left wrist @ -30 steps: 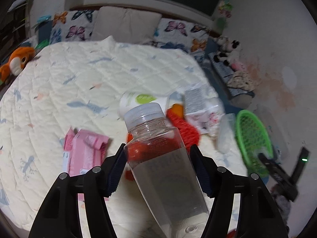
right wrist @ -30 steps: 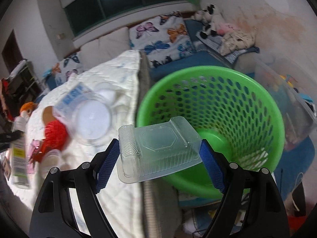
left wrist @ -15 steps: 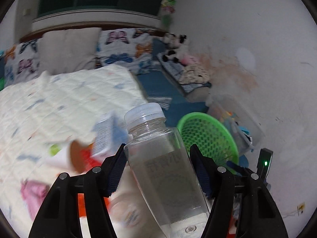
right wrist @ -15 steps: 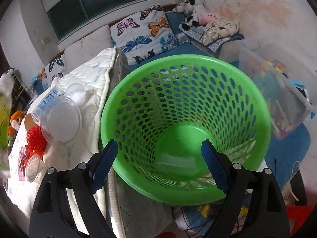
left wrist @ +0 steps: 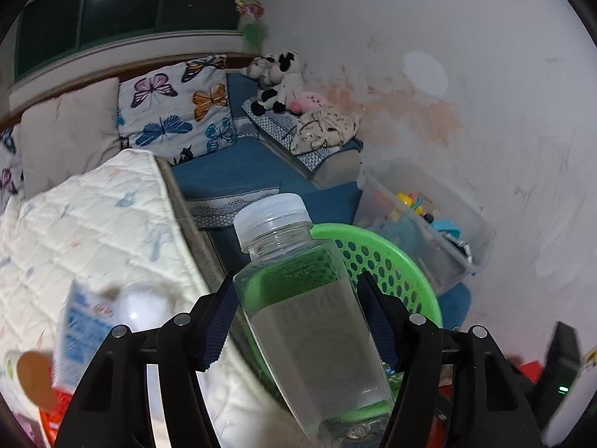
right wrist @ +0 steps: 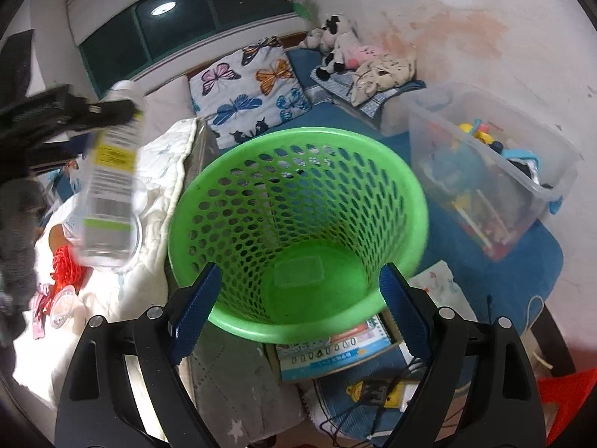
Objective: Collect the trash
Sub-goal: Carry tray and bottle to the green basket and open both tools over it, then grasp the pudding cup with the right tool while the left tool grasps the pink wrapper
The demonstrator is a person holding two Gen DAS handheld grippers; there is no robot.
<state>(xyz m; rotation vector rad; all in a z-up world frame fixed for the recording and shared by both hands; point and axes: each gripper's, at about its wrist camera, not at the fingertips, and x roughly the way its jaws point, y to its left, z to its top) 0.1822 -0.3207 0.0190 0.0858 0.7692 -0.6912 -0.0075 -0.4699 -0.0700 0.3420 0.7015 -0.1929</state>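
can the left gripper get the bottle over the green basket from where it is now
Probably yes. The left gripper is shut on the bottle, and the basket stands open-topped beside the bed with nothing between them; the right gripper is open and empty above the basket's near rim.

The green basket is viewed steeply from close above by the right wrist camera. It is also seen, obliquely from the bed side, by the left.

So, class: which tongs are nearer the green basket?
Right. The right tongs hang open directly over the green basket; the left tongs, gripping a clear bottle, are off beside its rim.
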